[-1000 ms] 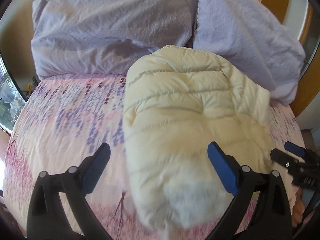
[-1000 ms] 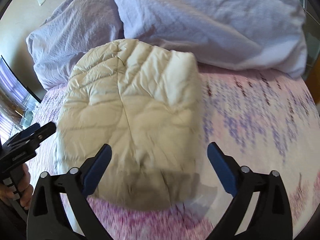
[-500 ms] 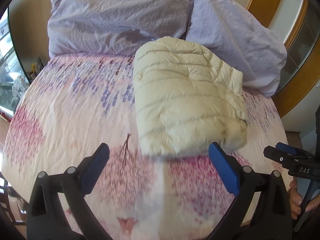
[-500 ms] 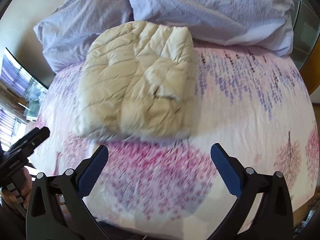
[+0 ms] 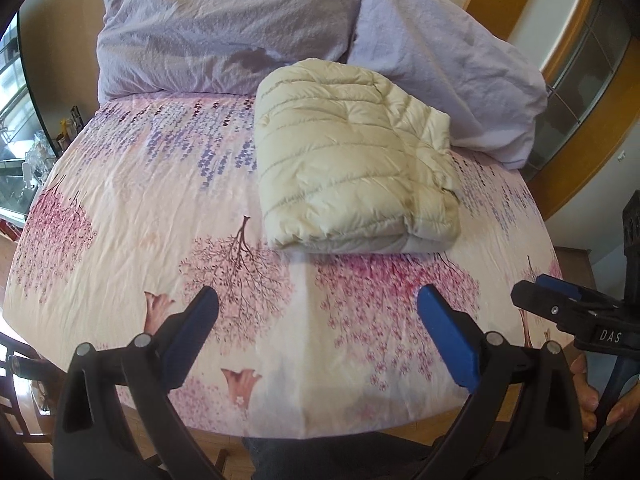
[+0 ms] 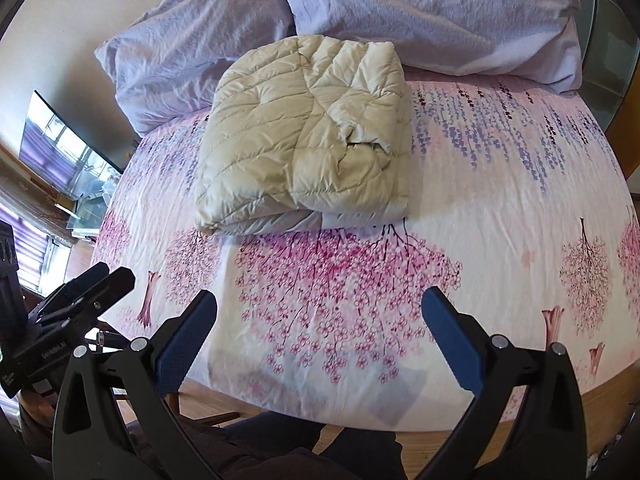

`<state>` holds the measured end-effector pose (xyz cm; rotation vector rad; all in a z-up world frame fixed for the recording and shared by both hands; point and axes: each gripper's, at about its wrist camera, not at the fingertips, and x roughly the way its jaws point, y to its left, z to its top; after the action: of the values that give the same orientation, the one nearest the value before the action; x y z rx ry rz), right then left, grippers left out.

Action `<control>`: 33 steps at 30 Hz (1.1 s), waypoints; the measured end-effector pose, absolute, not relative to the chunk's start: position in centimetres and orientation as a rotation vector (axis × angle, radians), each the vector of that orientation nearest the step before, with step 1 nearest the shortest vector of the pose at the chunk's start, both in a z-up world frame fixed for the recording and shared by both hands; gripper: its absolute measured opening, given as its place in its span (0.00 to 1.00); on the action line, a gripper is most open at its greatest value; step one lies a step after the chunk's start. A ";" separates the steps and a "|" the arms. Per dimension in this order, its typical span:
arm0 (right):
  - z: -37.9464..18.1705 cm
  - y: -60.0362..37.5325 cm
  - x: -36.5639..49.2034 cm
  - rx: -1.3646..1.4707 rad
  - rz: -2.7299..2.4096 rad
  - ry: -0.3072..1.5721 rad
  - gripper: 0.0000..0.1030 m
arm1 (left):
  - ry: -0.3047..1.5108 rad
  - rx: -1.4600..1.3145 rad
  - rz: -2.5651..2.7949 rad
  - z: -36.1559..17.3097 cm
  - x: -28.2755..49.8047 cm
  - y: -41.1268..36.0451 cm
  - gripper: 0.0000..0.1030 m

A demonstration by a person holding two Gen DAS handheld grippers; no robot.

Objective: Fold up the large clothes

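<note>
The cream puffer jacket (image 5: 352,156) lies folded into a thick bundle on the bed (image 5: 132,208), upper centre of the frame, touching the lilac pillows (image 5: 224,24). Its long axis runs away from me. My left tool (image 5: 318,330) and right tool (image 6: 320,330) hang released and empty at the bed's near edge, well apart from it, neither clearly nearer.

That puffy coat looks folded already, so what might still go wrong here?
1. The coat is puffy down; with both tongs, left and right, open and clear of it, nothing presses it, so the fold may spring apart.
2. A loose flap bulges on its top right side and might slide open.
3. The bundle touches the pillows; if one shifts, it could nudge the coat askew on the sheet.
</note>
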<state>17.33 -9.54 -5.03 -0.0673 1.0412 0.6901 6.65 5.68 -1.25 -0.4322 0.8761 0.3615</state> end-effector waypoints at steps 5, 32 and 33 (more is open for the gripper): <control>-5.1 -9.9 16.5 -0.043 0.686 1.030 0.99 | 0.867 -0.428 0.350 -1.1 6.0 5.0 0.96; -4.7 -9.8 15.7 0.000 0.701 0.987 0.99 | 0.842 -0.462 0.328 -1.2 5.9 5.1 0.96; -4.7 -9.8 15.7 0.001 0.702 0.985 0.99 | 0.841 -0.463 0.327 -1.1 6.0 5.1 0.96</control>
<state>15.71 -9.80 -4.70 0.0013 0.9848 0.7018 5.97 5.13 -1.14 -0.4626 0.8408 0.3270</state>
